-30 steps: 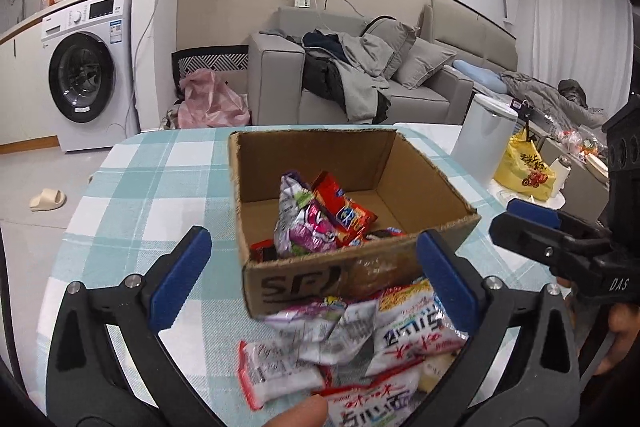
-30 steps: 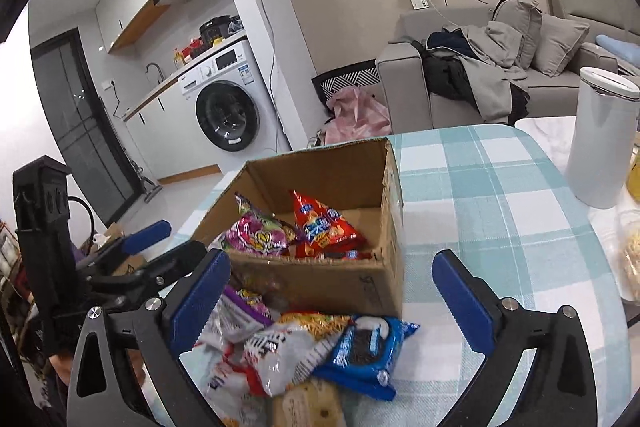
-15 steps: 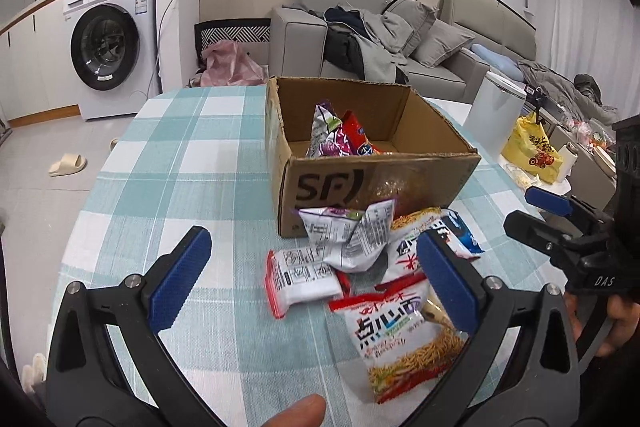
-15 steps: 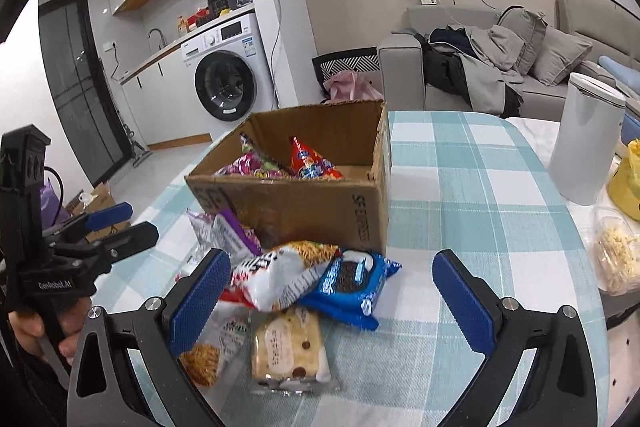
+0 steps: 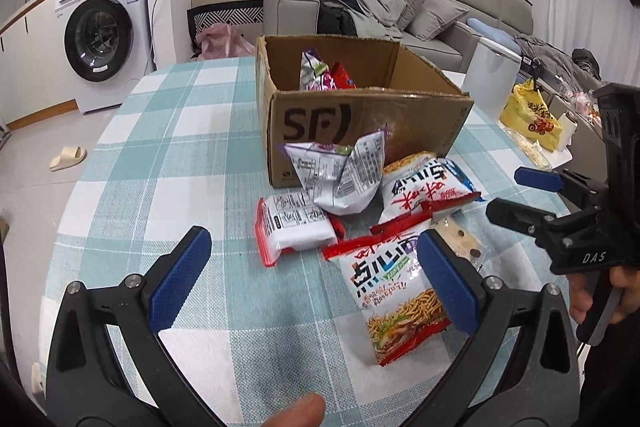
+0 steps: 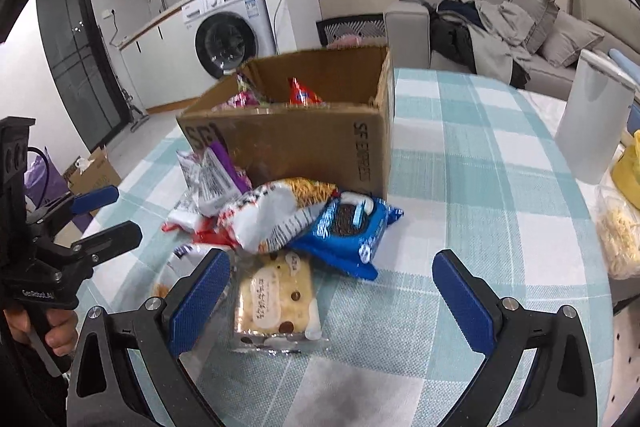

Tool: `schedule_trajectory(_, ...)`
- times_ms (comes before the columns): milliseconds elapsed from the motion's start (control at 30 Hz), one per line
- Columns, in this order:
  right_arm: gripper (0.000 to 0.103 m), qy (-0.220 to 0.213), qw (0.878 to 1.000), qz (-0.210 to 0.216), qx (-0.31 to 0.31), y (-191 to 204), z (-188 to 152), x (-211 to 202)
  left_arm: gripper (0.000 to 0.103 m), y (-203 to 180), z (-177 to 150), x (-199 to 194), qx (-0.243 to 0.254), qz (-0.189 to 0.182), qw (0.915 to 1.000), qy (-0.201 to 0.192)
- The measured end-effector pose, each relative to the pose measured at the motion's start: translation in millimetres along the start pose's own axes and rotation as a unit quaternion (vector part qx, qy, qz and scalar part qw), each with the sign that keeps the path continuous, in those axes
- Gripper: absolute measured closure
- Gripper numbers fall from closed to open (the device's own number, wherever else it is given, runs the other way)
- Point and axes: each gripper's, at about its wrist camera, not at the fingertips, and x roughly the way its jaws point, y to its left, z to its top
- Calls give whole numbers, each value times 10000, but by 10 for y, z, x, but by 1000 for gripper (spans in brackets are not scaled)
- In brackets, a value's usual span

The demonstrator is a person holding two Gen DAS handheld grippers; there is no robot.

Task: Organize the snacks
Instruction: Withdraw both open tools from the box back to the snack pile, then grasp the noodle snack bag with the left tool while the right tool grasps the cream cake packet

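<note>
Both claws spread, holding nothing: left gripper (image 5: 312, 283) and right gripper (image 6: 332, 303) hover over crinkly foil snack packs (image 5: 394, 287) piled against the open corrugated cardboard box (image 5: 360, 123), more packets inside, on teal-checked woven tablecloth (image 5: 160, 163); washing machine (image 5: 102, 33), grey sofa (image 5: 372, 7) behind.

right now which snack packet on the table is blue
The cookie packet, lying beside the box's corner; the other packets are white, red, purple or clear.
</note>
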Motion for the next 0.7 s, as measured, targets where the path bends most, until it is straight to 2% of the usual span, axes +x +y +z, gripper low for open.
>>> schedule_trajectory(267,0,528,9985,25,-105,49,-123,284,1,-68,-54,186,-63,-230,9993,301)
schedule_trajectory(700,0,914,9942,108,-549,300,-278,549,1,-142,-141,392,-163,-456,9971,585)
